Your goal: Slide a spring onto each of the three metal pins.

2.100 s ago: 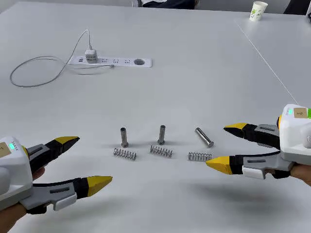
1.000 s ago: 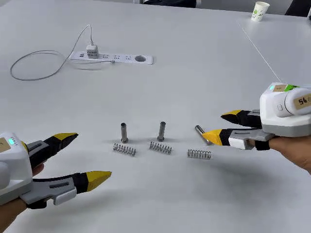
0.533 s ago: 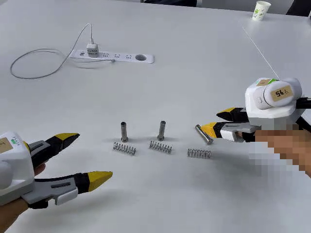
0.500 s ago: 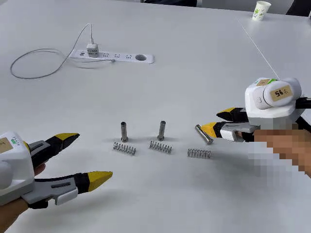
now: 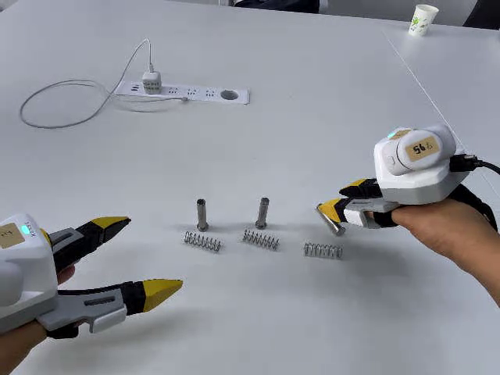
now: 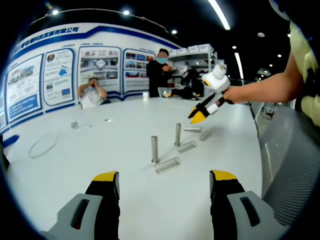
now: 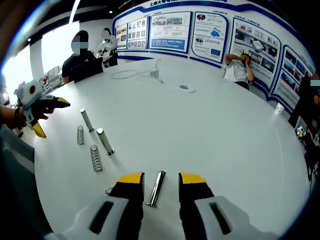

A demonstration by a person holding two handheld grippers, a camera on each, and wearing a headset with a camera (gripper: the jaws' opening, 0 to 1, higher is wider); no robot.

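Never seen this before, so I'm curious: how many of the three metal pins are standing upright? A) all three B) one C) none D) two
D: the left pin and middle pin stand upright; the third pin lies flat between the fingers of the right gripper.

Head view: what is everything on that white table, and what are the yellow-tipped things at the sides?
Silver metal pins: three; two upright, one lying flat at right.
Silver coil springs: three, in a row just in front of the pins.
White power strip: one, far left, with a white plug and looped white cable.
White paper cup: one, far right corner.
White table: one.
Left tool: grey, yellow tips, open, bottom left.
Right tool: same colours, open, jaws either side of the flat pin.
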